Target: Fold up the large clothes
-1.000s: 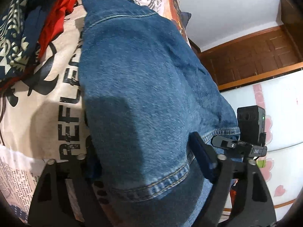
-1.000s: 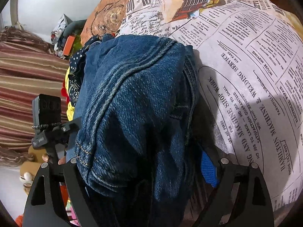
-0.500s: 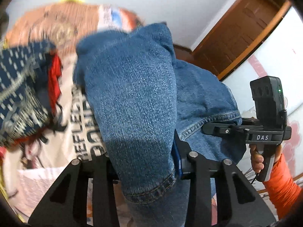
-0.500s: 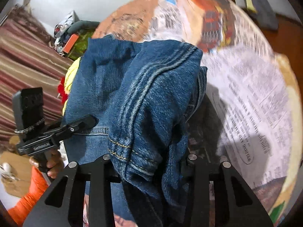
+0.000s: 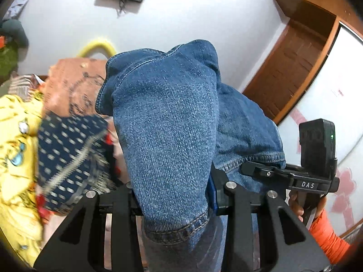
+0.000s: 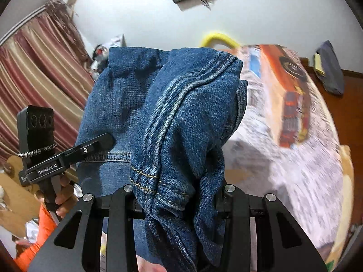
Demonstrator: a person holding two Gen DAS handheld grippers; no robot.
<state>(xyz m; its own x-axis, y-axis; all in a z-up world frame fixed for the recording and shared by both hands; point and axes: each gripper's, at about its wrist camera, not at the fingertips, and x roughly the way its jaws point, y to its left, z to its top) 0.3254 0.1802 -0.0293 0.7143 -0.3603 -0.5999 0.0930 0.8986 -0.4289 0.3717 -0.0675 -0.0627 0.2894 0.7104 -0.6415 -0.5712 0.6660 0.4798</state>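
Across the middle of both wrist views hangs a bunched pair of blue jeans (image 5: 168, 136), coarse woven denim with raised seams and tan stitching at the hem, lifted above a bed (image 6: 295, 158) with a newspaper-print cover. Each black claw is clamped on a fold: the left claw (image 5: 174, 195) at lower centre, the right claw (image 6: 179, 199) likewise. At the right edge the other handle reads "DAS", held by a hand (image 5: 301, 206) in an orange sleeve.
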